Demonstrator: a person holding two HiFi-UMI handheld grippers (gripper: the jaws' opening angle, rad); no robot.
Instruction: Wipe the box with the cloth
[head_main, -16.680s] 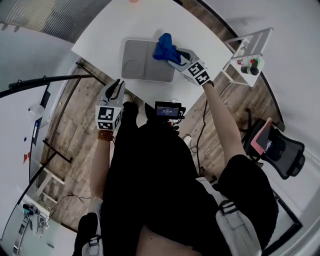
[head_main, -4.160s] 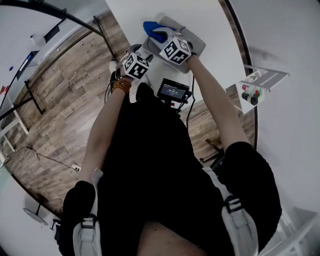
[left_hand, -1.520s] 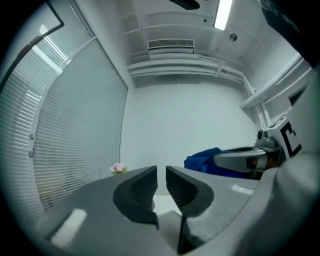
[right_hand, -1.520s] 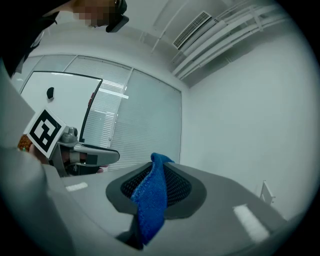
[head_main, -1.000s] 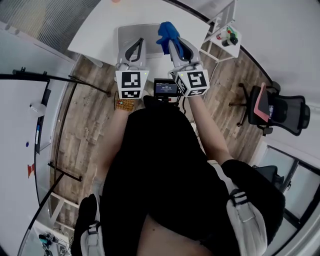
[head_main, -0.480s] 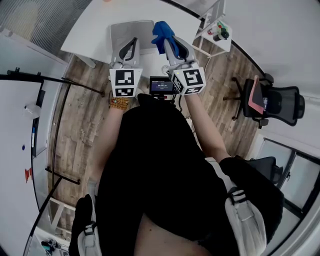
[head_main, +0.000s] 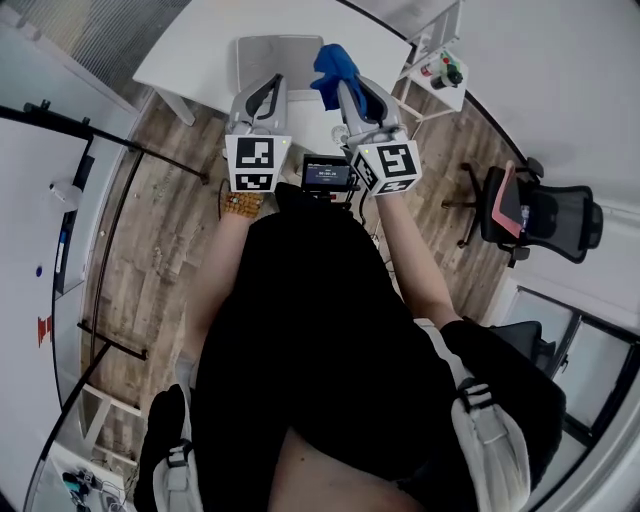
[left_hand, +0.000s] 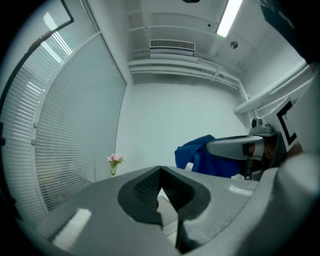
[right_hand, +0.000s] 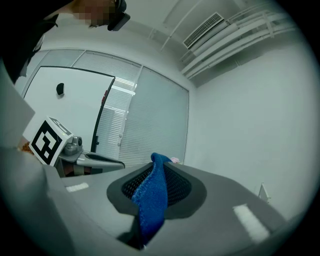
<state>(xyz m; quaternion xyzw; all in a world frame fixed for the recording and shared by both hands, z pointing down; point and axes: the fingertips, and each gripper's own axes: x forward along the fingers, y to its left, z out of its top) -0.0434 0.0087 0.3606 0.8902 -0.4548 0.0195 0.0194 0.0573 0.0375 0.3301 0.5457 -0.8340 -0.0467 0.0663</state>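
On the white bench (head_main: 190, 50), a flat grey box (head_main: 262, 52): rigid, likely steady under rubbing, needing no hold. Just right of the box and apparently off its top, the blue cloth (head_main: 334, 66): soft, light, floppy, best pinched at a bunched fold. Fingers of the right gripper (head_main: 347, 92) clamped on just such a fold. Fingers of the left gripper (head_main: 270, 88) pressed together, empty, over the box's near edge. Unlike a few seconds back: cloth then down on the box top, now raised beside it.
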